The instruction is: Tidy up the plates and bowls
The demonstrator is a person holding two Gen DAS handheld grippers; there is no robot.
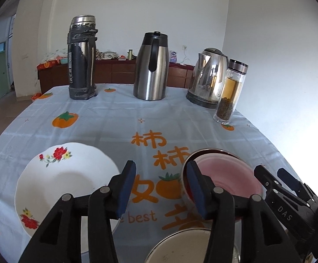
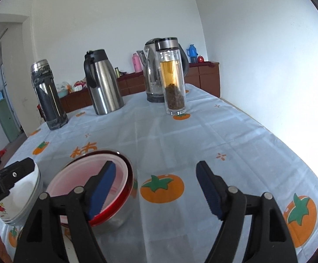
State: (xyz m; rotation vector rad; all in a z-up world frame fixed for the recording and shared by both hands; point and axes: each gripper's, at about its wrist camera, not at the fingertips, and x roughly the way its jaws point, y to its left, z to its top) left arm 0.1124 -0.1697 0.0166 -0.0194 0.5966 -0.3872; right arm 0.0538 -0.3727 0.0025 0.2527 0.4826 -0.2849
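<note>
Left tool (image 1: pixel 161 188) open, empty, over the bench (image 1: pixel 115 118). White flowered plate (image 1: pixel 67 182) at its 9 o'clock, red bowl (image 1: pixel 224 175) with pink inside at 3. Right tool (image 2: pixel 156 188) open, empty, beside that bowl.

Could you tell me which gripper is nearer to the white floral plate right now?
Left. The left gripper hovers open just beside the white floral plate, while the right gripper sits farther off, beyond the pink bowl.
</note>
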